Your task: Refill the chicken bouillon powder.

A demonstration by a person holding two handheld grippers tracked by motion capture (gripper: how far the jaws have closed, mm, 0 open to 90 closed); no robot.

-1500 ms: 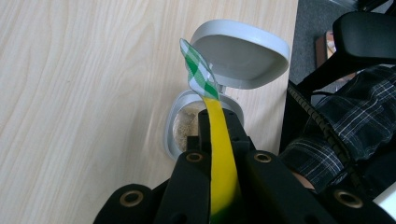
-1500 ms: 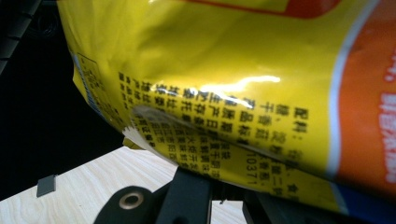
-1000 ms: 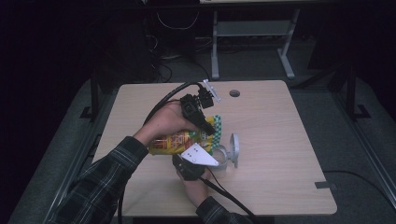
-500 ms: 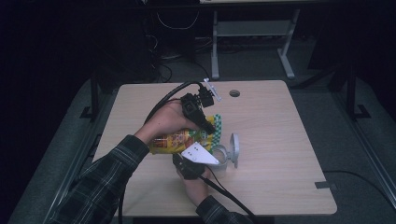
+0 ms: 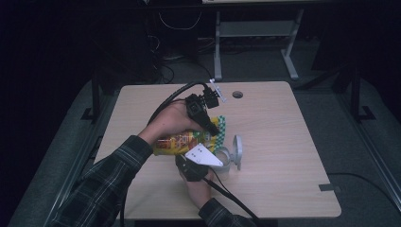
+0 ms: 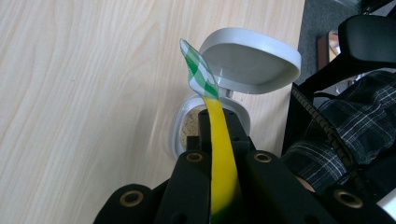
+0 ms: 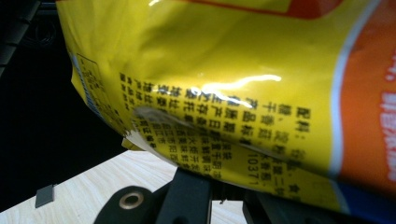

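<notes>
Just near the middle of the wooden surface (image 5: 283, 142), a person works with a gripper in each hand over a small clear jar (image 5: 226, 163) whose grey hinged lid (image 5: 238, 151) stands flipped open on its right side. The left gripper (image 5: 208, 125) comes in from the left, held in the left hand (image 5: 168, 124), and its fingers (image 6: 222, 128) are closed on the top edge of a yellow snack bag (image 5: 182, 142). In the left gripper view that pinched edge shows as a thin yellow strip with a green-and-white checked tip (image 6: 198, 77) that curls up over the jar. Seen from that view, the jar's mouth (image 6: 189, 126) lies right under the fingertips, with pale crumbly contents inside and the lid (image 6: 250, 63) tipped back beyond it.

The bag lies tilted, its body toward the left and its top end above the jar. The right gripper (image 5: 196, 163), with its grey three-cornered plate on top, sits at the near side of the jar, just under the bag, with the right hand (image 5: 198, 189) behind it. In the right gripper view the bag's printed yellow and orange side (image 7: 224, 84) hangs close above the black fingers (image 7: 187, 196), which sit drawn together; whether they press on the jar I cannot tell. A sleeve in dark plaid (image 5: 101, 179) reaches in from the near left.
</notes>
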